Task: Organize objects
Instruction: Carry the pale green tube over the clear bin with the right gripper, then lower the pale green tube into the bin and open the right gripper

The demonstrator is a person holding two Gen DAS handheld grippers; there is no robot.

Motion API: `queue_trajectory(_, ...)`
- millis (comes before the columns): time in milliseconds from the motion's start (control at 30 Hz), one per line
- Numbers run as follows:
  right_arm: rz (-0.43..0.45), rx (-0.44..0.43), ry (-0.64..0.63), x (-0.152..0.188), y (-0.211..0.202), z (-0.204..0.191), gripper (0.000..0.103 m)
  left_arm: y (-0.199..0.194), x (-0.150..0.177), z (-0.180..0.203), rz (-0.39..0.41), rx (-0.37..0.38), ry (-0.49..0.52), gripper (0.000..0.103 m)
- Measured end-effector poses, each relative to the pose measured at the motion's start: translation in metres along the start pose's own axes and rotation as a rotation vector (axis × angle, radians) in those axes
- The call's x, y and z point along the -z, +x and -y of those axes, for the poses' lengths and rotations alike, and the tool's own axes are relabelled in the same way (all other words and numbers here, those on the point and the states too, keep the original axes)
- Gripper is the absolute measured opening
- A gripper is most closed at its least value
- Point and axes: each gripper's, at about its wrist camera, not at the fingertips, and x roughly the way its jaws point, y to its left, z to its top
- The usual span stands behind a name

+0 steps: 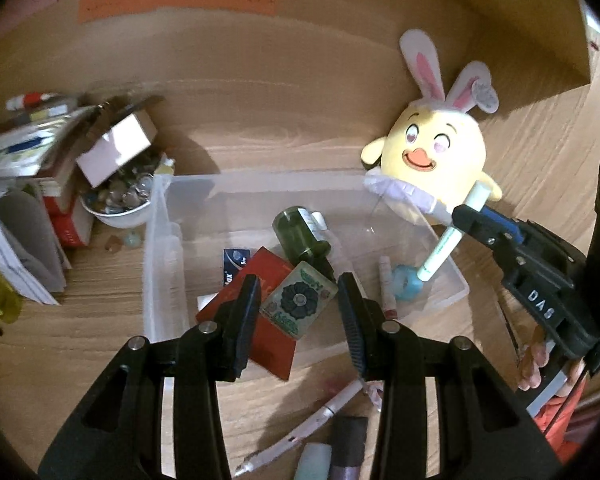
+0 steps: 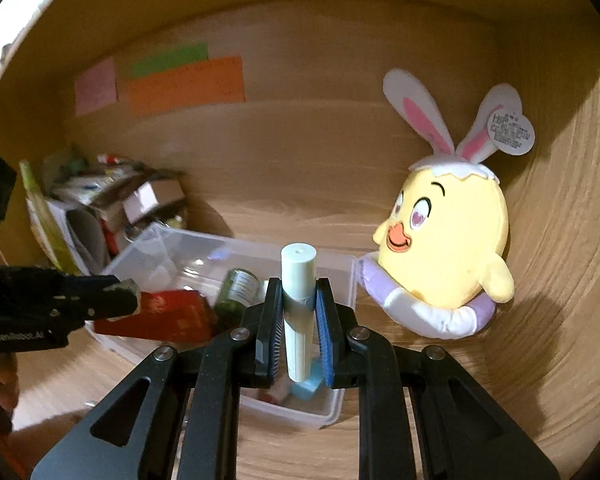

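A clear plastic bin (image 1: 160, 240) sits on the wooden desk and holds a red booklet (image 1: 274, 336), a green bottle (image 1: 298, 234), a green flower card (image 1: 300, 304), a blue tape roll (image 1: 406, 286) and a pink tube (image 1: 387, 288). My right gripper (image 2: 298, 312) is shut on a pale green pen (image 2: 298, 304) and holds it upright over the bin's (image 2: 340, 400) right end; it also shows in the left wrist view (image 1: 440, 248). My left gripper (image 1: 298, 312) is open and empty above the bin's front edge.
A yellow bunny-eared plush (image 1: 432, 152) leans at the back right by the bin. A bowl of small trinkets (image 1: 120, 200), a box and stacked books (image 1: 28, 200) crowd the left. Pens and tubes (image 1: 320, 420) lie on the desk in front. Sticky notes (image 2: 184, 84) hang on the back wall.
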Motion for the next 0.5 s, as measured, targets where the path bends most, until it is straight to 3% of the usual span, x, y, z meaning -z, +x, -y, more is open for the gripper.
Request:
queue_trajectory(133, -0.026, 0.017, -0.038, 0.005, 0.014, -0.008, 0.014, 0.013, -0.001, 0.001, -0.026, -0.002, 0.011, 0.040)
queue_trajectory(500, -0.112, -0.068, -0.077, 0.015, 0.045, -0.030, 0.014, 0.025, 0.001, -0.010, -0.073, 0.033, -0.008, 0.040)
